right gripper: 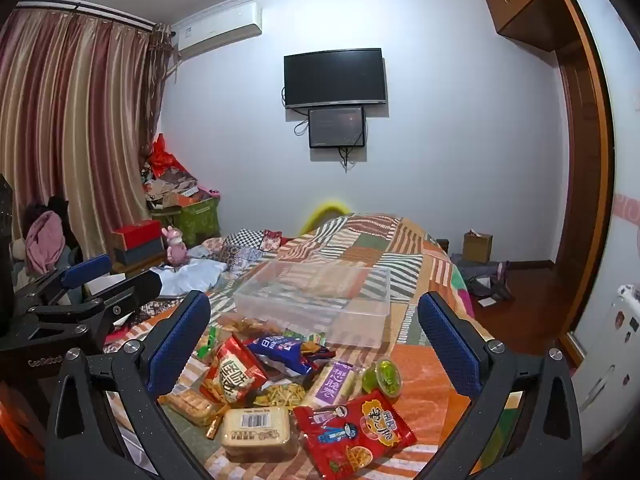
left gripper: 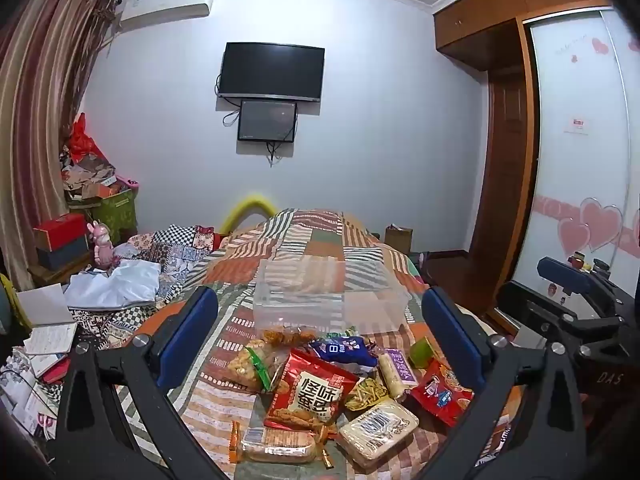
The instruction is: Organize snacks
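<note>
Both grippers spread wide and empty over the snack pile (right gripper: 280,392) on the bed (left gripper: 304,232), right gripper (right gripper: 316,344) nearer the red packet (right gripper: 354,432), clear bin (right gripper: 320,296) just beyond.

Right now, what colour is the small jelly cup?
Green jelly cup, clearest in the right wrist view.

Right gripper (right gripper: 314,316) fingers spread wide, snack packets (right gripper: 280,392) heaped before clear bin (right gripper: 316,300), patchwork bed (right gripper: 420,264)

A home bedroom: a quilt-covered bed (left gripper: 304,240), wall-mounted television (left gripper: 272,70), striped curtains (right gripper: 72,120) and wooden wardrobe (left gripper: 508,80).
</note>
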`<move>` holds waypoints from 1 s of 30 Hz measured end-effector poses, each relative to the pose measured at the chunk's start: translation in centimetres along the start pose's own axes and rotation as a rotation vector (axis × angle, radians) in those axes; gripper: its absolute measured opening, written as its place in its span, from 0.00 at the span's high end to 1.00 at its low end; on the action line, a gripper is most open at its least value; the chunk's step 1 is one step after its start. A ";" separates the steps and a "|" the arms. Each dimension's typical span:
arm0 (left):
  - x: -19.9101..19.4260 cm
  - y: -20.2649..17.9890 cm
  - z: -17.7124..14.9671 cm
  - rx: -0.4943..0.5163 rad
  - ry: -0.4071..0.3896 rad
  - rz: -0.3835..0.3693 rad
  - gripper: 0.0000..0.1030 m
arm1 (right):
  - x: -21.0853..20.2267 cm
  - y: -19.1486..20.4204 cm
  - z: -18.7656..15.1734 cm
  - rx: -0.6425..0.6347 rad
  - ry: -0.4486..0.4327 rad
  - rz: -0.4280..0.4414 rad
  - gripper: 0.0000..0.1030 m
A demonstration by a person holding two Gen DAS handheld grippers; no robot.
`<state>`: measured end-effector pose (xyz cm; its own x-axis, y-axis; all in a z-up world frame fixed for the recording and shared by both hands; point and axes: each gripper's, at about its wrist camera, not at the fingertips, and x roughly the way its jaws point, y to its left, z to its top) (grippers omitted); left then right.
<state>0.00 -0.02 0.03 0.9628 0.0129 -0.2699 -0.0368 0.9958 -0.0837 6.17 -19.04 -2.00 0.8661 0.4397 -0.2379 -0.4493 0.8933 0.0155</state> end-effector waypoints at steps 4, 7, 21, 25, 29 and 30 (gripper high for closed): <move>0.5 -0.3 -0.1 0.014 0.003 -0.013 0.00 | 0.1 -0.1 0.0 0.006 0.009 0.002 0.00; 0.7 -0.3 -0.2 0.012 -0.006 -0.025 0.00 | 0.3 -0.3 0.0 0.008 0.011 0.004 0.00; -0.1 -0.3 -0.3 0.020 -0.012 -0.036 0.00 | -0.2 0.0 0.1 0.000 -0.002 -0.001 0.00; -0.2 -0.4 -0.3 0.021 -0.010 -0.039 0.00 | -0.1 0.0 0.0 0.003 -0.001 0.000 0.00; -0.1 -0.5 -0.3 0.021 -0.008 -0.039 0.00 | -0.1 0.0 0.0 0.002 -0.002 -0.001 0.00; 0.0 -0.5 -0.3 0.021 -0.007 -0.040 0.00 | -0.1 0.0 0.0 0.003 -0.002 0.000 0.00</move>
<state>-0.11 -0.54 -0.24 0.9652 -0.0262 -0.2601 0.0072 0.9972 -0.0739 6.09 -19.12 -1.97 0.8665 0.4397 -0.2361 -0.4484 0.8936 0.0187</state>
